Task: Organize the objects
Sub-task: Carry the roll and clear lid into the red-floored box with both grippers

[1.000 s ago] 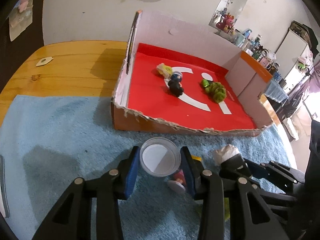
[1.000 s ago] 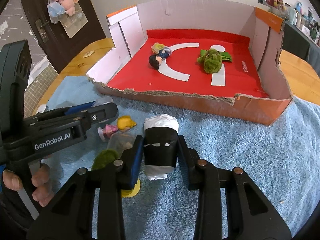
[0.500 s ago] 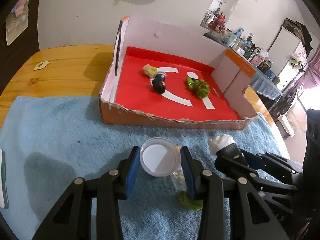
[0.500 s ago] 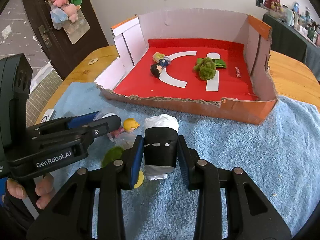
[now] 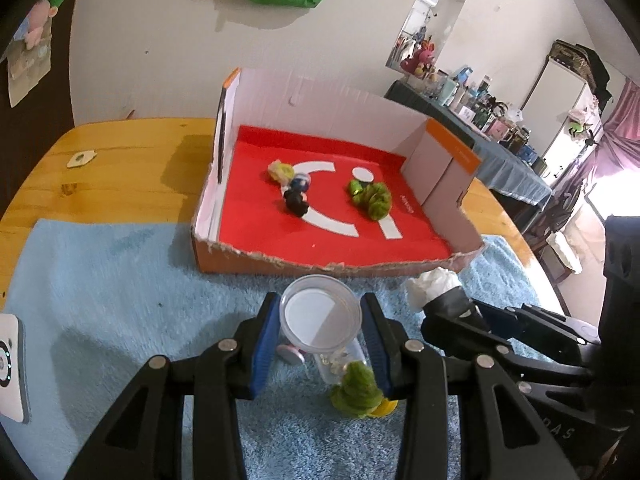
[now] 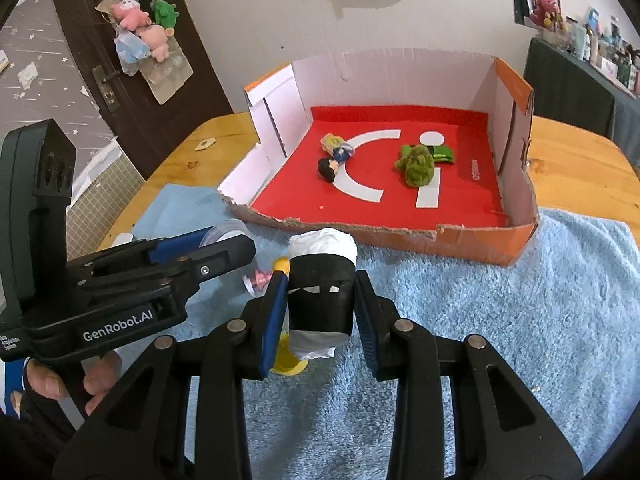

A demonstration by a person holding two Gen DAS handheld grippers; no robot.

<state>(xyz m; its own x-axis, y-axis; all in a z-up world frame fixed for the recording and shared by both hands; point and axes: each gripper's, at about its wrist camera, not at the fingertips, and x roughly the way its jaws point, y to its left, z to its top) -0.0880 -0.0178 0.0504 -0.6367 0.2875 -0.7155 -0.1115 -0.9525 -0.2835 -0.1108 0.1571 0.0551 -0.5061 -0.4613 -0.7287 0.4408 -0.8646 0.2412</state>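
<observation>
You've got both loaded: left gripper (image 5: 320, 334) fingers clamped on the clear cup (image 5: 319, 319), right gripper (image 6: 320, 312) fingers pinching the black-wrapped roll (image 6: 322, 296) upright. The red box (image 6: 384, 232) sits straight ahead on the far side, roughly equally near both hands

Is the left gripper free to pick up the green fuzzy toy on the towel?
Probably not yet: the left gripper is shut on the clear cup, with the green fuzzy toy below it.

- The left gripper (image 5: 319, 326) clamps a clear plastic cup (image 5: 319, 317) above the blue towel (image 5: 104, 292).
- A green fuzzy toy (image 5: 356, 392) lies beneath.
- The cardboard box (image 5: 256, 258) sits at the towel's far edge.
</observation>
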